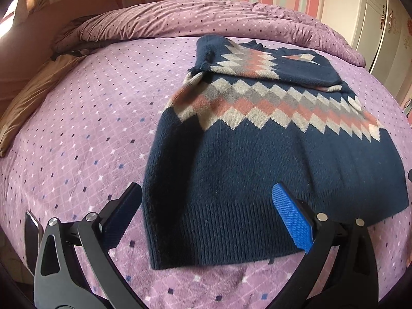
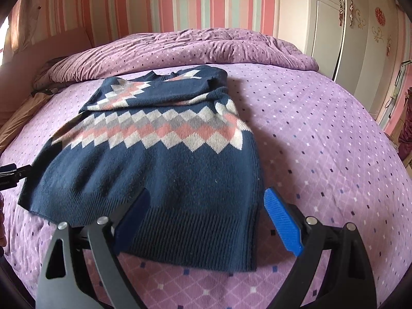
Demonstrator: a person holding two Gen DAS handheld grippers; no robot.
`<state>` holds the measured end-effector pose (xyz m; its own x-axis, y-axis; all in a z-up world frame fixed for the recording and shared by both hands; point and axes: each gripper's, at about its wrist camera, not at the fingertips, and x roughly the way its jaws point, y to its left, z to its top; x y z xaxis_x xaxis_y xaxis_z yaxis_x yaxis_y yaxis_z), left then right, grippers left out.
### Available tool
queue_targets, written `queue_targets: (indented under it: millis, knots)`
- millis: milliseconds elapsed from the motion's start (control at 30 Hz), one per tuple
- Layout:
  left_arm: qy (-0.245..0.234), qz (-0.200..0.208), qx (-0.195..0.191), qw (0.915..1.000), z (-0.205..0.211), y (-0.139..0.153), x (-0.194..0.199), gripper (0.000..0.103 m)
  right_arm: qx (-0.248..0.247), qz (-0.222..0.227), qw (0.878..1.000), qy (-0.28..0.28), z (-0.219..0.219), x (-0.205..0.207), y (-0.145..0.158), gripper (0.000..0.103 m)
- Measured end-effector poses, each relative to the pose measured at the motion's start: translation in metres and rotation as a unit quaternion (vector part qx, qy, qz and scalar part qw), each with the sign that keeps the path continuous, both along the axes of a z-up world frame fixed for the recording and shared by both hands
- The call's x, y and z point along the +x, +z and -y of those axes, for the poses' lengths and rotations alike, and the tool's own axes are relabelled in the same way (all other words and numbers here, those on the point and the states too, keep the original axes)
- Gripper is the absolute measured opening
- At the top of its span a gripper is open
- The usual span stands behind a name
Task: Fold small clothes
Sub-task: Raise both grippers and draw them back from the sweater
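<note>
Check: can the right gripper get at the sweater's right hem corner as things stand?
Probably yes. The right gripper is open and straddles the hem corner of the navy sweater, which lies flat on the purple bedspread with nothing on top of it.

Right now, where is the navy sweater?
The navy sweater lies flat on the purple bedspread, sleeves folded across its chest, its ribbed hem nearest both cameras and the rumpled duvet beyond its collar.
</note>
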<state>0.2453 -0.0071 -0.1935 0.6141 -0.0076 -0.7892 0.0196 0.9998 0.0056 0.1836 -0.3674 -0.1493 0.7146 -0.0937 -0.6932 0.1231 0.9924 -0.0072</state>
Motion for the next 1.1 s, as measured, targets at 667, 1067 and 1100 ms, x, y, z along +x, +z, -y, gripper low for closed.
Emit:
queue_targets:
  millis: [667,1067,1100]
  knots:
    - [-0.043,0.001,-0.078,0.9961,-0.026,-0.026,-0.022,0.100,-0.022,0.004,1.000,0.004,0.002,-0.021,-0.002,0.091]
    - [-0.055,-0.020,-0.097,0.9936,-0.054,-0.051,-0.023,0.100,-0.024,-0.004,1.000,0.002,0.003,-0.021,-0.009,0.091]
    - [-0.057,-0.029,-0.095,0.9934,-0.053,-0.055,-0.022,0.100,-0.024,-0.005,1.000,0.003,0.003,-0.020,-0.010,0.091]
